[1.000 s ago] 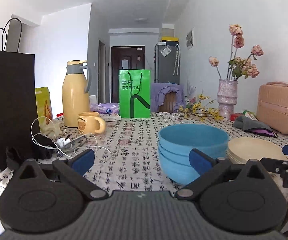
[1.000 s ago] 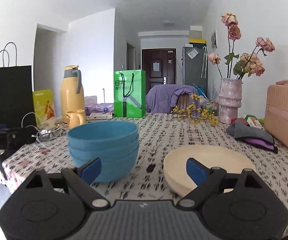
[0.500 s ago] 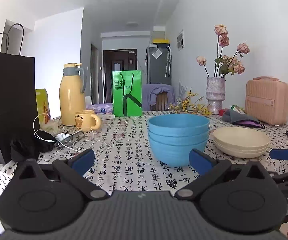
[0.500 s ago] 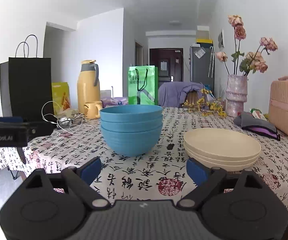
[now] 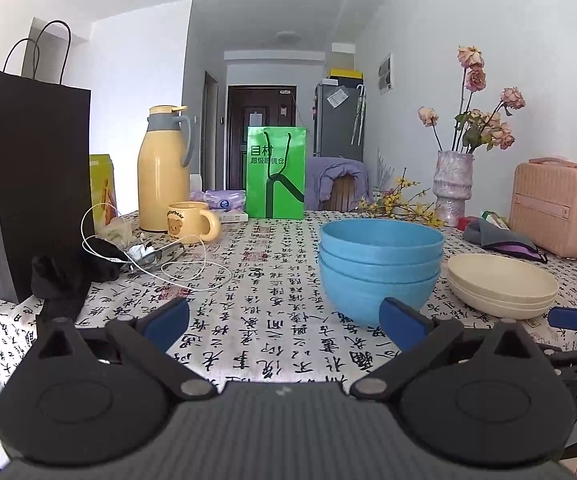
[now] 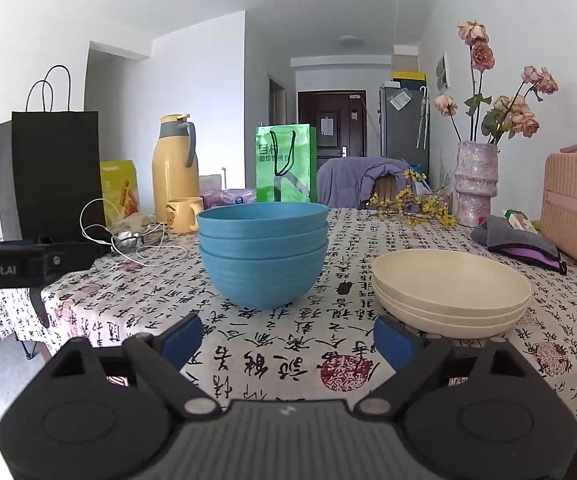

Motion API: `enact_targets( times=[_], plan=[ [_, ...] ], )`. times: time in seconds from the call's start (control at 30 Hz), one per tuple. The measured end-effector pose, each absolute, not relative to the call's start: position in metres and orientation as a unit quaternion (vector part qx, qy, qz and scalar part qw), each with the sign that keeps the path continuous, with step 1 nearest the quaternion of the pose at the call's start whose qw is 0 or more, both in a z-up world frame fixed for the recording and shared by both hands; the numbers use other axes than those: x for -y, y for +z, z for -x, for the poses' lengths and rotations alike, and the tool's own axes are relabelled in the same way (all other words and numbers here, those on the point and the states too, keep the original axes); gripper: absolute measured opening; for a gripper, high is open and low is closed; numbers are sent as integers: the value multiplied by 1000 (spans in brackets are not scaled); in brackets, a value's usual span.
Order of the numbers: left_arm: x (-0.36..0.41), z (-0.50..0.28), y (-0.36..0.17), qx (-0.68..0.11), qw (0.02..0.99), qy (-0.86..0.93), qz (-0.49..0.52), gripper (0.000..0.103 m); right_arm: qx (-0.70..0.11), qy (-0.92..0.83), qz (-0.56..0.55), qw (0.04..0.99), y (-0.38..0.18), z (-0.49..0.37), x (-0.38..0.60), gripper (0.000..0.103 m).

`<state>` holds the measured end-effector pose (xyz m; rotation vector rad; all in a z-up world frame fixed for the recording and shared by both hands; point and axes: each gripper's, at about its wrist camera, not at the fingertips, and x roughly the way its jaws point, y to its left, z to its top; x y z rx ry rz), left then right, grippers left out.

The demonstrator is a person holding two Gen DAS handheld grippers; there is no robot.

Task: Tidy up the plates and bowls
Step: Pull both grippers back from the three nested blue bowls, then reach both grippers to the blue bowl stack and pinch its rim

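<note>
Fingers [image 5: 166, 322] of the left gripper [image 5: 284, 322] and of the right gripper [image 6: 288, 338] are standing wide apart, gripping nothing. Three nested blue bowls [image 6: 263, 256] are sitting on the tabletop [image 6: 288, 356] just beside three stacked cream plates [image 6: 450, 292], apart from both grippers.

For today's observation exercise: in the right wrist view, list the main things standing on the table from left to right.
black paper bag → yellow thermos → stack of blue bowls → stack of cream plates → vase of dried roses → pink case
</note>
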<state>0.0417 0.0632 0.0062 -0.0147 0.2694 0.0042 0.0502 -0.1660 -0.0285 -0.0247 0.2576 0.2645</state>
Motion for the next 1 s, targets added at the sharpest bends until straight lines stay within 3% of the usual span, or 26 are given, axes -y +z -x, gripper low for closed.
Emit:
enact_targets(
  times=[0.53,1.0],
  plan=[
    [-63,-88,20,-151,988,-6,20,103,-124,137,-45,982,-12,-104,170,92],
    [-62,-175,35,-188,977,-60,83,103,-134,124,-82,980,15,-171,170,92]
  ],
)
